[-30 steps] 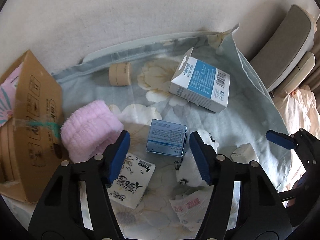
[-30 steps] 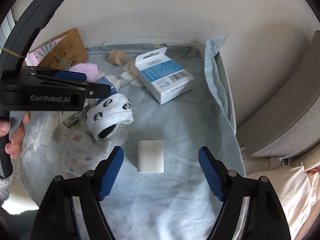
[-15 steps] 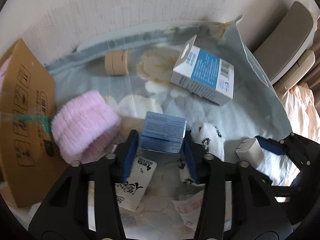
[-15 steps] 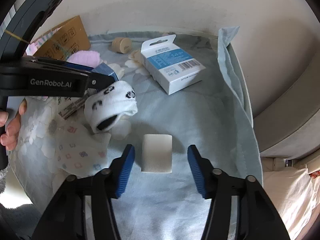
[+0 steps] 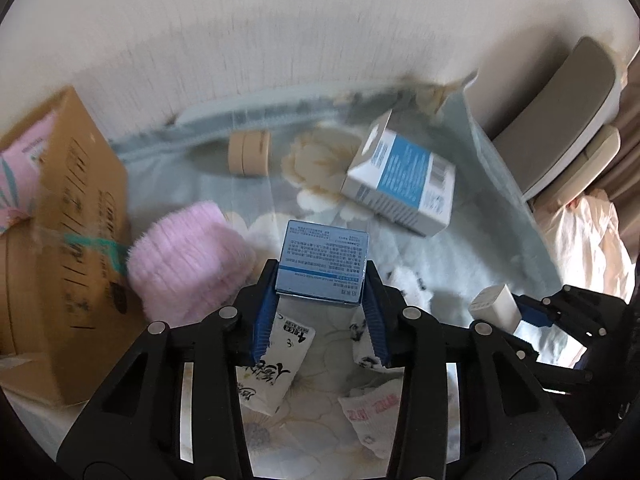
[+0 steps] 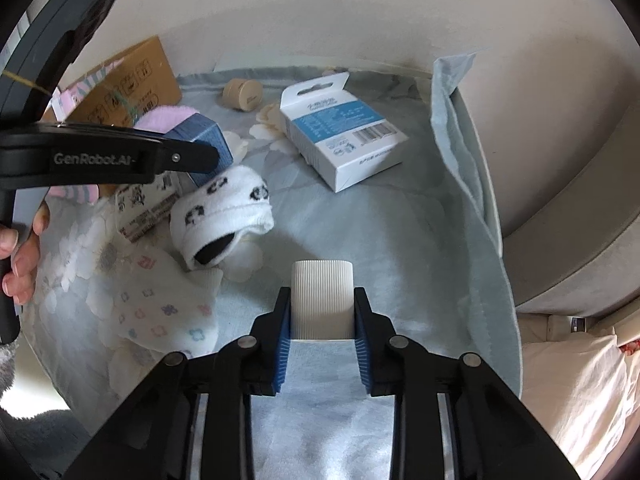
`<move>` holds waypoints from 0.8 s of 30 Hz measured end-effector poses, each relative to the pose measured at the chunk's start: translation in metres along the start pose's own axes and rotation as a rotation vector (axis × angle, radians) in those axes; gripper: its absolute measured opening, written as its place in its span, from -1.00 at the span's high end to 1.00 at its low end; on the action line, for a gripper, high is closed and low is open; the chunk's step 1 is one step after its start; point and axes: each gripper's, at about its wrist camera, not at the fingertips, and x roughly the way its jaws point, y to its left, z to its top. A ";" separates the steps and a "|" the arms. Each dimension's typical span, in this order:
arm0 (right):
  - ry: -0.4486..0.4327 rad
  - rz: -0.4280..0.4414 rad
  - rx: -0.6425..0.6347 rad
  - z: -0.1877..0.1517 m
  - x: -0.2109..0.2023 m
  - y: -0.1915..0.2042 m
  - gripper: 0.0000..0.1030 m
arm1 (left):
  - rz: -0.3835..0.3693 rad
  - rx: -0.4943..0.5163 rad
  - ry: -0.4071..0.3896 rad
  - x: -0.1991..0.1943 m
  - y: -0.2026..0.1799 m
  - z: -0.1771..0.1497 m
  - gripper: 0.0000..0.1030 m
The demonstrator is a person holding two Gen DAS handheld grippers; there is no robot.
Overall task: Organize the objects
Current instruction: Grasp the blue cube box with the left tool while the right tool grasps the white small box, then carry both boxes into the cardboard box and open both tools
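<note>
The left gripper (image 5: 320, 300) has its jaws clamped on a small blue box (image 5: 323, 266), one blue pad on each side of it. From the right wrist view the same box (image 6: 200, 144) appears raised above the blue floral cloth (image 5: 492, 220), just above a white sock with black marks (image 6: 222, 210). A person's hand (image 6: 20, 248) holds the handle of this gripper at the left edge.

The right gripper (image 6: 322, 320) has its jaws closed on a white ribbed block (image 6: 322, 300), and the pads touch both of its sides. In the left wrist view this block (image 5: 495, 306) is seen at the right, held in front of the right gripper (image 5: 520, 312). I cannot tell if the block rests on the cloth or is lifted from it.

On the cloth lie several other things. A white and blue carton (image 6: 342, 136) lies flat near the back, and a small round beige jar (image 6: 242, 94) lies on its side beside it, close to the wall. A fluffy pink cloth (image 5: 188, 260) lies next to a brown cardboard box (image 5: 76, 248) at the left. Near the front there is a packet with black writing (image 5: 276, 360) and a soft white packet with coloured shapes (image 6: 160, 312).
</note>
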 end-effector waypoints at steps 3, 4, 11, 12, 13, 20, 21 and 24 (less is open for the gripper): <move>-0.009 -0.011 0.002 0.005 -0.010 -0.001 0.49 | -0.004 -0.003 -0.039 -0.022 -0.005 0.004 0.29; -0.013 -0.011 0.001 0.007 -0.016 -0.001 0.49 | -0.006 -0.006 -0.050 -0.029 -0.006 0.006 0.29; -0.017 -0.002 -0.009 0.033 -0.062 0.009 0.49 | -0.016 -0.067 -0.134 -0.090 -0.003 0.018 0.30; -0.023 0.001 -0.015 0.039 -0.067 0.012 0.49 | -0.011 -0.071 -0.144 -0.098 0.000 0.018 0.29; -0.030 0.000 -0.025 0.042 -0.076 0.015 0.49 | -0.006 -0.076 -0.153 -0.107 0.003 0.019 0.29; -0.067 0.010 -0.044 0.077 -0.111 0.045 0.49 | 0.019 -0.102 -0.206 -0.159 0.042 0.018 0.29; -0.075 0.014 -0.041 0.083 -0.114 0.051 0.49 | 0.027 -0.108 -0.211 -0.164 0.047 0.018 0.29; -0.096 0.012 -0.047 0.100 -0.119 0.069 0.49 | 0.038 -0.119 -0.226 -0.189 0.074 0.014 0.29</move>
